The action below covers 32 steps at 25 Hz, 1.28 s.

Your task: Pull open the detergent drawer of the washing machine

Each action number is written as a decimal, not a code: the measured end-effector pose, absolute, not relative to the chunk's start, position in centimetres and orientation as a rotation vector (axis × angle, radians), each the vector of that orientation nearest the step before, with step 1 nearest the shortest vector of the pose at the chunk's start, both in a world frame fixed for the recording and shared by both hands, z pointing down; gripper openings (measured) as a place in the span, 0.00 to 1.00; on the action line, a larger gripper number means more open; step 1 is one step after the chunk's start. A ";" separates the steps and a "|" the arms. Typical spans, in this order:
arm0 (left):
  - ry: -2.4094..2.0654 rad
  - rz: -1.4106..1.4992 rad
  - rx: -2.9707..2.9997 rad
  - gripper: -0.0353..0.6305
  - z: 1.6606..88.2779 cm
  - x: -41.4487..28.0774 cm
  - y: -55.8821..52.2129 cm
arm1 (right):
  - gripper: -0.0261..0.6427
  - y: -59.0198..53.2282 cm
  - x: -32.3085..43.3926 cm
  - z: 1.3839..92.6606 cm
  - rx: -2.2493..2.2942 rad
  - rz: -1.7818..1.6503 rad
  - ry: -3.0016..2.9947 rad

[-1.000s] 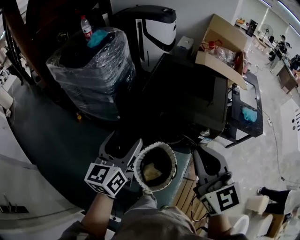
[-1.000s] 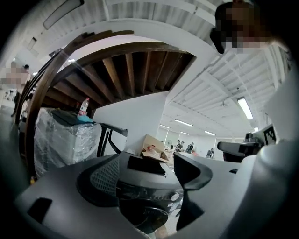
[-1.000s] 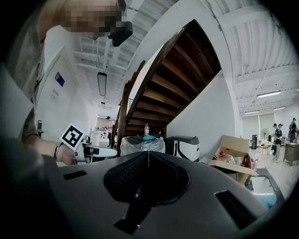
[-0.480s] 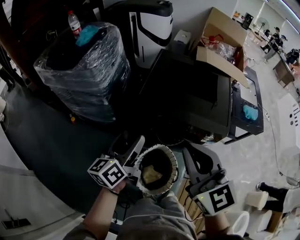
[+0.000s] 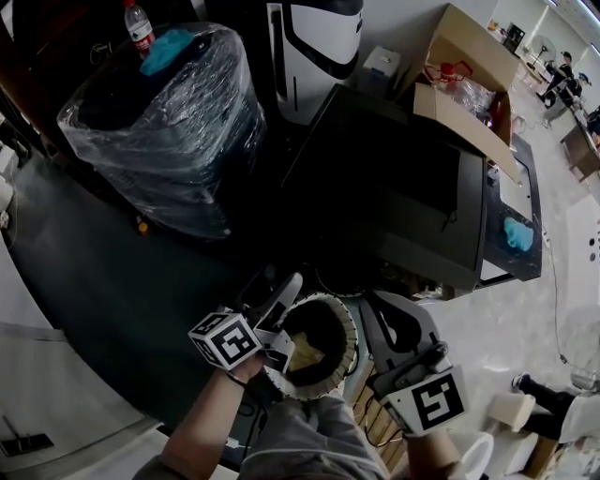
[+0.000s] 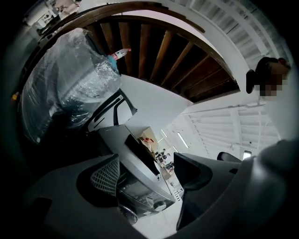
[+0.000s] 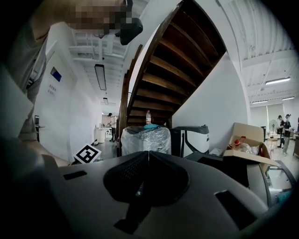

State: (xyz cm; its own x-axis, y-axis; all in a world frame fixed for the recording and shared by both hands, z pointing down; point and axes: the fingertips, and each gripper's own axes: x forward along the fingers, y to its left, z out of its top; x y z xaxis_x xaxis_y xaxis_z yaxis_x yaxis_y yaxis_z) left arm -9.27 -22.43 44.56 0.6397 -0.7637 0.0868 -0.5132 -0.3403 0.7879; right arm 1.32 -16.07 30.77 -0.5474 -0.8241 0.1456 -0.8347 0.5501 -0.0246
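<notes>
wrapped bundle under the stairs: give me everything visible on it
The bundle is a dark, rounded bulk wrapped all over in clear, crinkled film that catches the light. It stands upright on the dark floor beneath the wooden stairs, left of a black-and-white appliance; whether the two touch cannot be told. On its top stands a red-labelled bottle, upright, next to a blue item.

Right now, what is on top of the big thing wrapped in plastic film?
A water bottle stands there beside a blue cloth. The plastic film hides what it wraps.
</notes>
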 end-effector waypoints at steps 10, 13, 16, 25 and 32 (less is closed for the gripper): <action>-0.938 -0.497 1.866 0.61 52.1 -8.1 -26.4 | 0.09 -19.0 1.3 37.0 1.368 0.200 -2.661; -0.904 -0.543 1.791 0.61 54.3 -7.4 -27.3 | 0.09 -19.5 1.2 38.4 1.361 0.206 -2.658; -0.872 -0.573 1.739 0.61 56.3 -6.5 -28.0 | 0.09 -19.9 1.5 39.9 1.354 0.223 -2.647; -0.793 -0.766 1.602 0.62 59.3 -5.6 -30.7 | 0.09 -20.7 2.4 43.4 1.352 0.262 -2.611; -0.729 -0.857 1.571 0.65 59.8 -5.5 -31.7 | 0.09 -20.7 2.4 45.2 1.339 0.291 -2.595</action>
